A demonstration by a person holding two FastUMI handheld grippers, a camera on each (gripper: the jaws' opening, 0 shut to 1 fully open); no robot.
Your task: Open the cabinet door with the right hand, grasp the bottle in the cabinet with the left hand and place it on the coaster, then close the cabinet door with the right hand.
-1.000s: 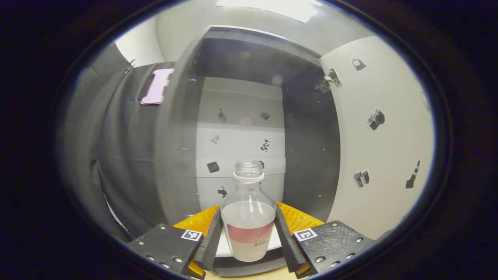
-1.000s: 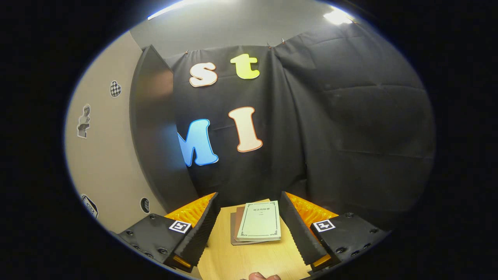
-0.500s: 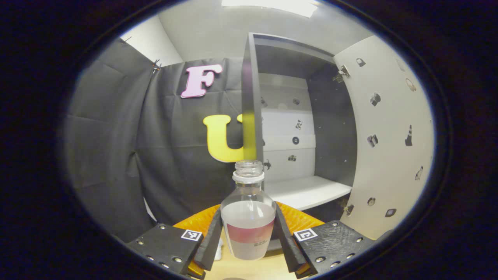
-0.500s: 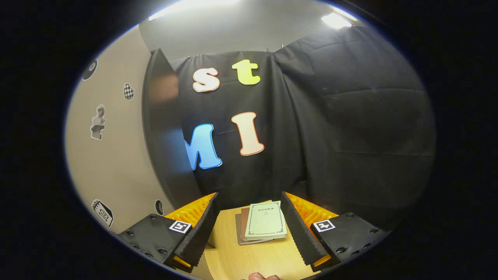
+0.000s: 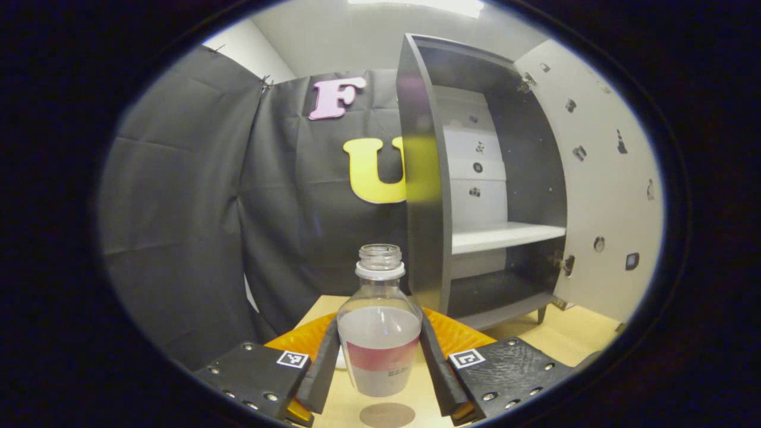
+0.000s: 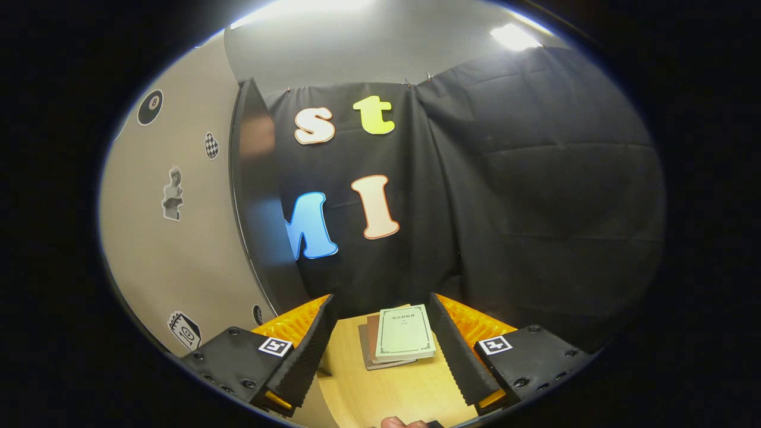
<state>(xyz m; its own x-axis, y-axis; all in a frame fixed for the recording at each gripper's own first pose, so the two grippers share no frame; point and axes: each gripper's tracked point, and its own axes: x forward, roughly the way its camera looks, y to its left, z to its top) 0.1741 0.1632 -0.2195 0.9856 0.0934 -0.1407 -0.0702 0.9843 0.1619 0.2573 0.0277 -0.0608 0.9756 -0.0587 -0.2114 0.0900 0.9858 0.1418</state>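
In the left gripper view a clear capless bottle (image 5: 379, 333) with a red label and pale liquid stands upright between my fingers; my left gripper (image 5: 380, 371) is shut on it. A round brown coaster (image 5: 387, 414) lies on the wooden table just below the bottle. The dark cabinet (image 5: 425, 196) stands to the right with its door (image 5: 606, 178) swung wide and a white shelf (image 5: 505, 235) inside. In the right gripper view my right gripper (image 6: 380, 351) is open, holding nothing, with the cabinet door (image 6: 166, 238) at its left.
A small stack of books (image 6: 399, 336) lies on the wooden table (image 6: 380, 392) ahead of the right gripper. Black cloth walls close the booth behind. A fingertip (image 6: 395, 422) shows at the bottom edge of the right gripper view.
The left gripper has carried the bottle out of the cabinet, back and to the left, until the coaster appears beneath it. The right gripper has shifted only slightly beside the door.
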